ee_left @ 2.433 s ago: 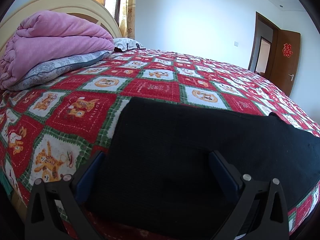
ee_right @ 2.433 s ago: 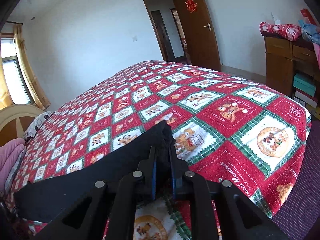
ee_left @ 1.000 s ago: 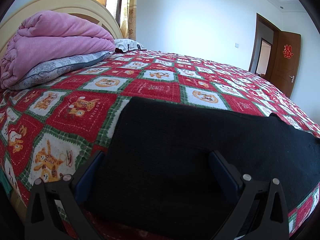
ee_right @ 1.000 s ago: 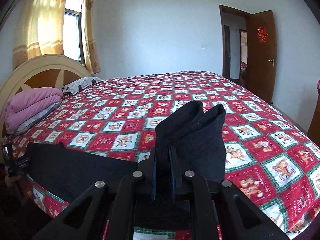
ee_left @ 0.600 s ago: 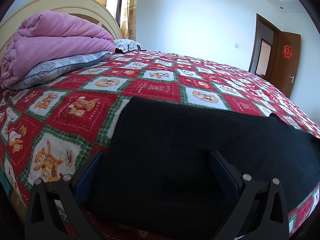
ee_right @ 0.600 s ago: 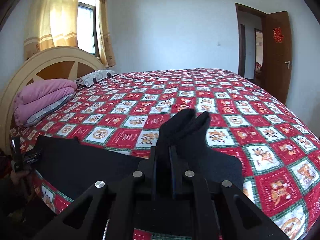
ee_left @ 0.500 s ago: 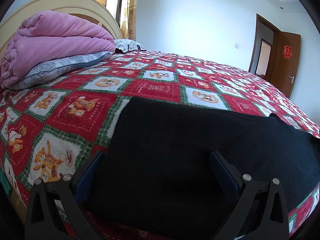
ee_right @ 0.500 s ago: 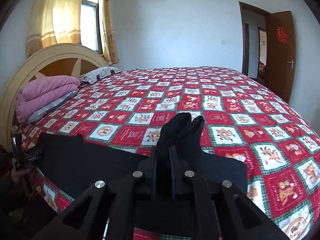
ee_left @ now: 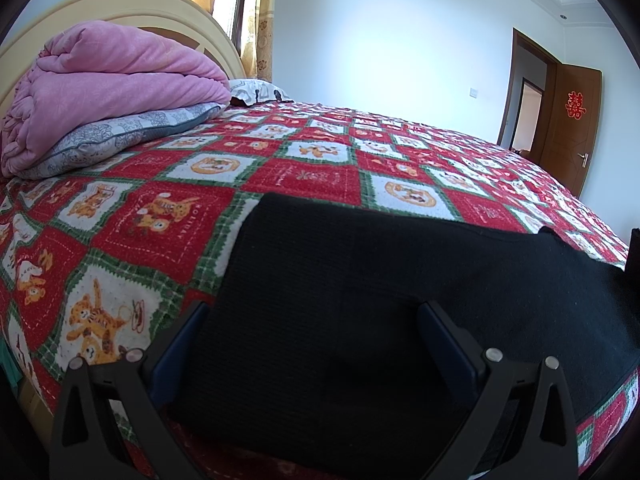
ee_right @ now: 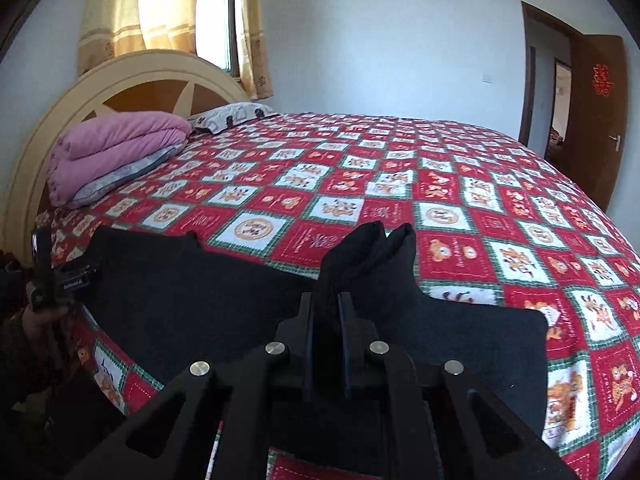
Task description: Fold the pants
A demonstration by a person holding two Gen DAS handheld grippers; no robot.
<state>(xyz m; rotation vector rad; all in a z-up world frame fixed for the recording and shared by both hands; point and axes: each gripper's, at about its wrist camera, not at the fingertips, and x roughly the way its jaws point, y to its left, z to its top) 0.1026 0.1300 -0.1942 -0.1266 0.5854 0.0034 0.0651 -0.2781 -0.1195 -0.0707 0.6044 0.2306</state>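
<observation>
Black pants lie flat along the near edge of the bed. My left gripper is open, its fingers straddling the waist end of the pants and resting on them. My right gripper is shut on the leg ends of the pants and holds them lifted above the bed, doubled back over the rest of the pants. The left gripper also shows in the right wrist view at the far left.
The bed has a red, green and white patchwork cover. A folded pink quilt on a grey pillow lies by the headboard. A brown door stands open at the far right.
My right gripper has carried the leg ends of the pants leftward, toward the waist end. The left gripper has stayed still on the waist.
</observation>
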